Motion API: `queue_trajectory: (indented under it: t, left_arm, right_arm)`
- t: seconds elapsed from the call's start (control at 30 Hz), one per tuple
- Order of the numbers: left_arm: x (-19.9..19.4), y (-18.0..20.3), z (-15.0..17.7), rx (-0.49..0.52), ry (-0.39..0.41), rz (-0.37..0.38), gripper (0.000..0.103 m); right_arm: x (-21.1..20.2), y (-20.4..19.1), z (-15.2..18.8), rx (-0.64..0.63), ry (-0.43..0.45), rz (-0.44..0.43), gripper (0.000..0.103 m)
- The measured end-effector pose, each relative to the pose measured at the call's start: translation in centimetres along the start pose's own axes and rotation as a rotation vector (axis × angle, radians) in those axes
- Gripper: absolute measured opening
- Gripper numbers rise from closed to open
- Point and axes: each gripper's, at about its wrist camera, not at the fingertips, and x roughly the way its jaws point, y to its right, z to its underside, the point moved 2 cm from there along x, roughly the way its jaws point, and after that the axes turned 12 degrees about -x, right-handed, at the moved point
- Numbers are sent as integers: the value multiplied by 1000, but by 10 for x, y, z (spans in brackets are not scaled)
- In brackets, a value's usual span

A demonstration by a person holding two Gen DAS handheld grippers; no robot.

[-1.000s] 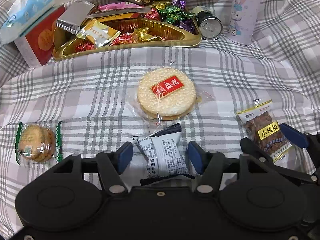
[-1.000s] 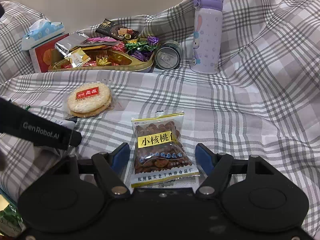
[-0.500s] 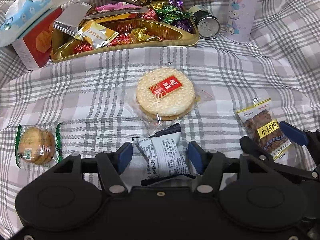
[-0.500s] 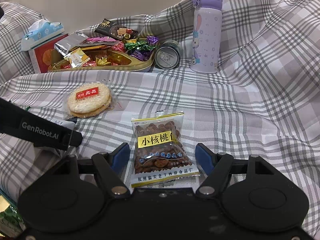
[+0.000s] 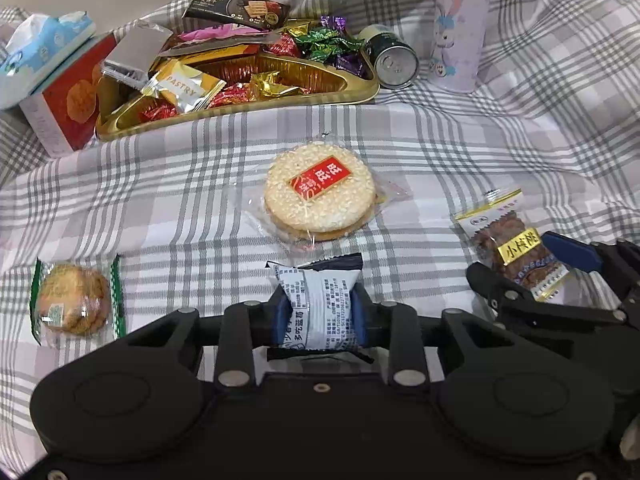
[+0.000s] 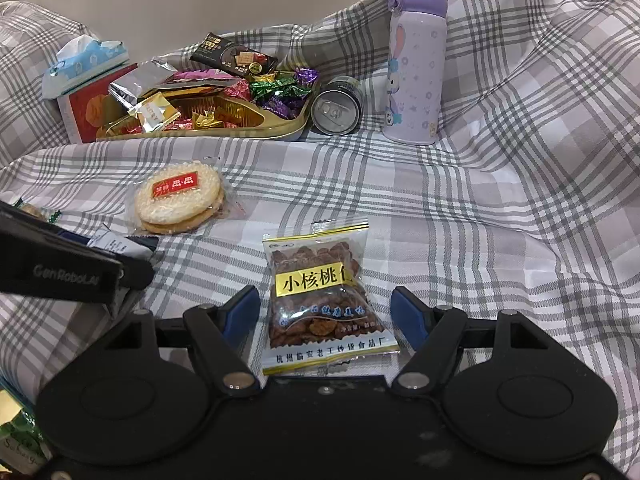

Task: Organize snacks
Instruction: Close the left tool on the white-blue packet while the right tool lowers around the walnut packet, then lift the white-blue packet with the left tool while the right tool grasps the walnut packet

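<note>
Checked cloth is lying rumpled as the left tool [image 5: 320, 316] is closing on the white packet [image 5: 318, 306], the right tool [image 6: 325, 316] is waiting open around the walnut bag [image 6: 326, 296], and slippery wrappers may be slipping free.

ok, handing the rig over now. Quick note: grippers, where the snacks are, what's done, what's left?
Left gripper: jaws closing on the white snack packet, pads at its sides.
Right gripper: open, astride the walnut packet, not gripping.
Loose on the cloth: rice cracker, cookie packet.
Gold tray already holds candies and a pastry pack.
Left: move all four loose snacks to the tray.
</note>
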Motion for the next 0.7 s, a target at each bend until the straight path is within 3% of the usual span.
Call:
queue_trajectory:
  t: [0.53, 0.7]
  left_arm:
    - [-94, -64, 32, -103, 52, -4, 39]
    - [-115, -75, 52, -101, 44, -14, 39]
  right_arm:
    - [5, 2, -9, -2, -65, -15, 76]
    - [5, 1, -12, 2, -94, -21, 68]
